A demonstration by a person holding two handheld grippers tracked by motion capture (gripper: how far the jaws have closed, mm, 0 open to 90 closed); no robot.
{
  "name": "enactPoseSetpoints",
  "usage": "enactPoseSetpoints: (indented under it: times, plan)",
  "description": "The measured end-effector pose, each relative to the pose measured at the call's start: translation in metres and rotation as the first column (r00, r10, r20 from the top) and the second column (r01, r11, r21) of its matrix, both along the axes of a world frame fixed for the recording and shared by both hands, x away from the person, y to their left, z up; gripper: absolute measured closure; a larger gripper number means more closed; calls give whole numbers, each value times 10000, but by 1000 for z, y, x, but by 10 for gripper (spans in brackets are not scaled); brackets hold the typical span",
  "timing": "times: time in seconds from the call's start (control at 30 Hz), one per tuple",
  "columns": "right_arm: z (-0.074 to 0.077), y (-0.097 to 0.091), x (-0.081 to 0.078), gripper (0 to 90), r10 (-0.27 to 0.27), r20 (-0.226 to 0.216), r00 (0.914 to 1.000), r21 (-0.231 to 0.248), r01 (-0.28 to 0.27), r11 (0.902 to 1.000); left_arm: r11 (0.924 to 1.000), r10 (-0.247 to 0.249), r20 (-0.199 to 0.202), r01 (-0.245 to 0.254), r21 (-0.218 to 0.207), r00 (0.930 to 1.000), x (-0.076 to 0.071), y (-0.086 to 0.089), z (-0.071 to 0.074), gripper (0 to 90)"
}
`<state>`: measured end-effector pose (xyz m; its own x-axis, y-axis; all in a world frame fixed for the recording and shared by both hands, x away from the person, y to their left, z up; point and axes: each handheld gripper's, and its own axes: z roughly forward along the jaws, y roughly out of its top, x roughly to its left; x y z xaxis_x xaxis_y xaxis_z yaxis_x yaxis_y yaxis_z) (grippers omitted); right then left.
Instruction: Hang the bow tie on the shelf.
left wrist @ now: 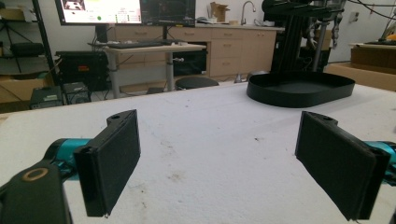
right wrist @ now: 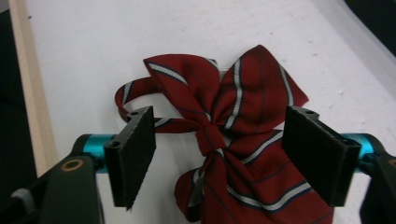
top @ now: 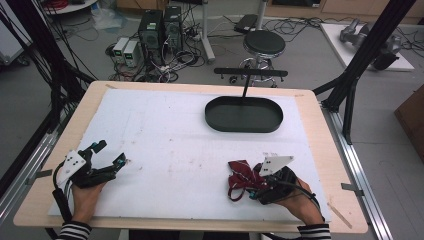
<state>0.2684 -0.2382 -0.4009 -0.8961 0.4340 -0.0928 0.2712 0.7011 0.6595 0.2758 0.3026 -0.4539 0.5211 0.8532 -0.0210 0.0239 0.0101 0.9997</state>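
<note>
Bow tie (right wrist: 233,130), soft and light, near the table's front edge; right claw (right wrist: 233,158) wide open astride its knot, the best hold; left claw (left wrist: 233,158) open, empty.

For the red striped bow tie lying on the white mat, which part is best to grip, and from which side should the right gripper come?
Probably the knot at the middle of the bow tie: it is the narrowest, firmest part, where the loops and tails meet. The tie lies flat on the white mat, so coming down from above seems best. The right gripper already hovers open over it, jaws on either side of the knot.
</note>
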Motion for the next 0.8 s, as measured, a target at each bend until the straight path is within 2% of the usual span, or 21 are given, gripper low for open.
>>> enactPoseSetpoints:
  times: [0.2, 0.3, 0.33, 0.5, 0.7, 0.8]
  plan:
    - [-2, 1, 0, 297, 81, 43, 10000, -219, -80, 9997, 10000, 4, -6, -4, -57, 10000, 0, 0, 0, 145]
    - [-3, 2, 1, 308, 94, -166, 9998, -252, -98, 9996, 10000, 4, -5, -4, -64, 10000, 0, 0, 0, 145]
    - [-5, 2, 1, 336, 109, -293, 9995, -373, -120, 9992, 10000, 2, -7, -2, -59, 10000, 0, 0, 0, 145]
    - [-7, 5, 2, 391, 227, -478, 9986, -585, -255, 9980, 10000, 4, -7, -4, -58, 10000, 0, 0, 0, 145]
    - [-10, 8, 3, 452, 348, -526, 9980, -971, -397, 9945, 10000, 10, -4, -10, -73, 10000, 0, 0, 0, 145]
    - [-10, 9, 3, 462, 261, -570, 9980, -1019, -318, 9943, 10000, 13, 1, -13, -53, 10000, 0, 0, 0, 145]
